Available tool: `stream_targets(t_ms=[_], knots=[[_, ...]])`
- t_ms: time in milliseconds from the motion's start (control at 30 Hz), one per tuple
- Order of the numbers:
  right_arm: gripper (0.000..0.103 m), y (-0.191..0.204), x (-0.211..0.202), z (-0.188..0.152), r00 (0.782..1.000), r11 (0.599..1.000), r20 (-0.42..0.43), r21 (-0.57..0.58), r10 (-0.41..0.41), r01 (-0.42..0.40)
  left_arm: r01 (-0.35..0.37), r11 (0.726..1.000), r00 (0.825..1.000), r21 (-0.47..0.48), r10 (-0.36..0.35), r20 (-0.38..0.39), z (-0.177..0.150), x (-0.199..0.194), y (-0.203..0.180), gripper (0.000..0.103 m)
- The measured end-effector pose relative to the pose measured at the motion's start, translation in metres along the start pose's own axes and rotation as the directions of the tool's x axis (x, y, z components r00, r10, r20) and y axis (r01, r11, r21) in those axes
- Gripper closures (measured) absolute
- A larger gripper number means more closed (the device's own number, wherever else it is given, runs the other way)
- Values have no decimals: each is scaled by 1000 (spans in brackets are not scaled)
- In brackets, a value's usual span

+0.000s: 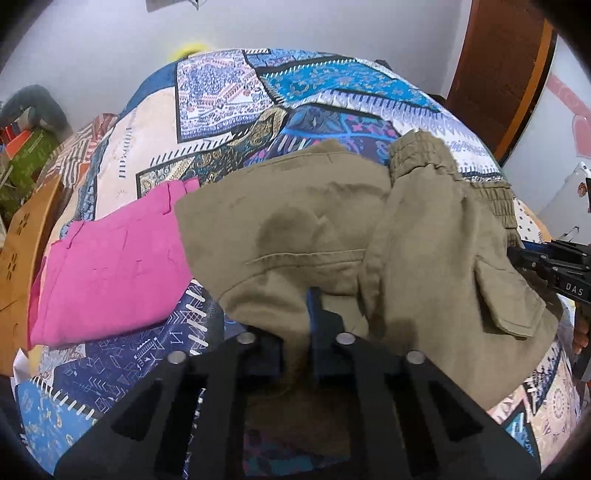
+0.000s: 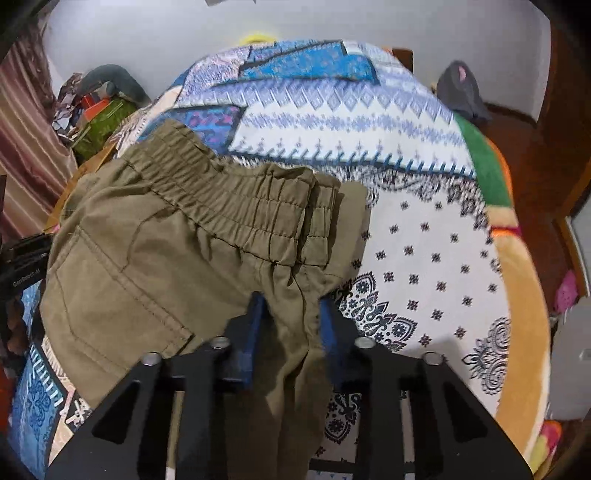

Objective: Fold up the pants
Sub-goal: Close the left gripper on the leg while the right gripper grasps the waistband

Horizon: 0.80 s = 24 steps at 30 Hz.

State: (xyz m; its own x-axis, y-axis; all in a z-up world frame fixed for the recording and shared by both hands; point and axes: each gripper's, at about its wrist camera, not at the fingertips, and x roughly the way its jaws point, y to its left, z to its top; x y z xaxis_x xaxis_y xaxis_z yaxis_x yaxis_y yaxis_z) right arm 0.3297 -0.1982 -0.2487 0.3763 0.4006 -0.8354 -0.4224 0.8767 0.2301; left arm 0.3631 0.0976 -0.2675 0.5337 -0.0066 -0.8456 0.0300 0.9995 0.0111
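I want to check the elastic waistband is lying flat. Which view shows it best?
The right wrist view: the waistband of the olive pants runs across mid-frame, its gathers clear. The left wrist view catches only a bunched stretch at far right.

We see a patchwork bedspread (image 1: 229, 92) covering the bed, with a folded pink garment (image 1: 110, 266) lying on it. Beyond the bed stand a white wall (image 1: 314, 26), a brown wooden door (image 1: 498, 74) and a grey cap (image 2: 461, 92).
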Motion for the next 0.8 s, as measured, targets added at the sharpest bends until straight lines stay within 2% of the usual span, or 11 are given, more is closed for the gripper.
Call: stream_targets(t_ms=[33, 133, 433, 667, 800], knots=[[91, 1, -5, 1, 1000, 1000, 11, -6, 3, -3, -6, 1000, 1000, 10, 6, 10, 0, -4, -2, 96], [94, 4, -18, 7, 999, 1000, 33, -5, -2, 2, -7, 999, 999, 32, 5, 47, 1, -21, -9, 97], [96, 22, -64, 27, 992, 999, 126, -33, 13, -9, 0, 999, 989, 41, -6, 148, 14, -78, -15, 99], [96, 61, -90, 48, 981, 994, 191, -107, 30, -10, -25, 1000, 975, 11, 22, 221, 17, -118, 6, 99], [96, 84, -95, 62, 974, 990, 219, -142, 56, -25, -65, 998, 964, -5, 64, 259, 21, -140, 29, 99]])
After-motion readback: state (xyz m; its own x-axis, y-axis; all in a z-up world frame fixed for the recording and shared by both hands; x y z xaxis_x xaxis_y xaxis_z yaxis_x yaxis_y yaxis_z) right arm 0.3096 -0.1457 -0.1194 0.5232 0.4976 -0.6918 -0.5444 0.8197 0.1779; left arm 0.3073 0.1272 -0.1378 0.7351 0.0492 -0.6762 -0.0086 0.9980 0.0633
